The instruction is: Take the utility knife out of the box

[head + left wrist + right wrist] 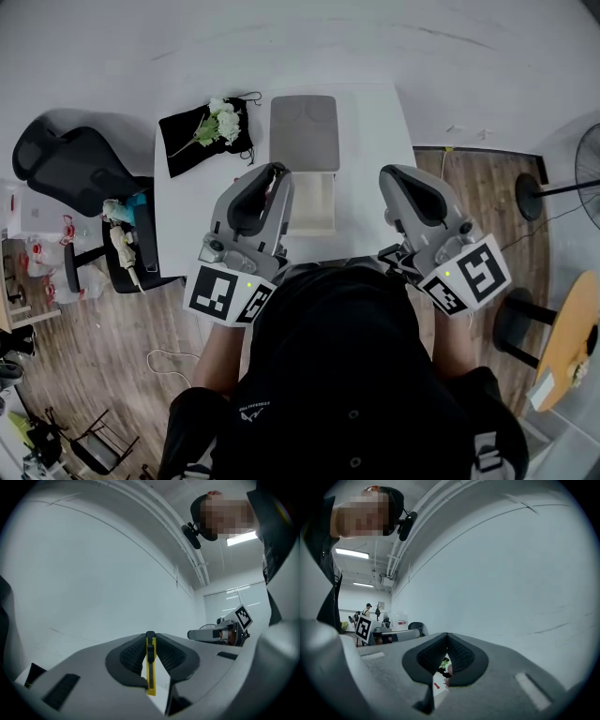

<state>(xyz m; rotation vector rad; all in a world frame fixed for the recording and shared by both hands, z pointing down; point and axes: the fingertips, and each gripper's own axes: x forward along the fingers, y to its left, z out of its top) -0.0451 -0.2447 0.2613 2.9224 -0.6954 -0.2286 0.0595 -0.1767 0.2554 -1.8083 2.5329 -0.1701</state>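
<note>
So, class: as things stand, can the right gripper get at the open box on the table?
Probably yes. The box lies open on the white table beside the right gripper, nothing between them; its jaws are shut and empty. The left gripper, holding the utility knife, is at the box's other side.

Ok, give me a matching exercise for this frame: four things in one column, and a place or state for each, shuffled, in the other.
1 utility knife
2 flowers
3 right gripper
4 box

A lying on the black cloth
B shut, nothing held
C open on the table
D clamped in the left gripper

Pairs: 1-D, 2-A, 3-B, 4-C
</note>
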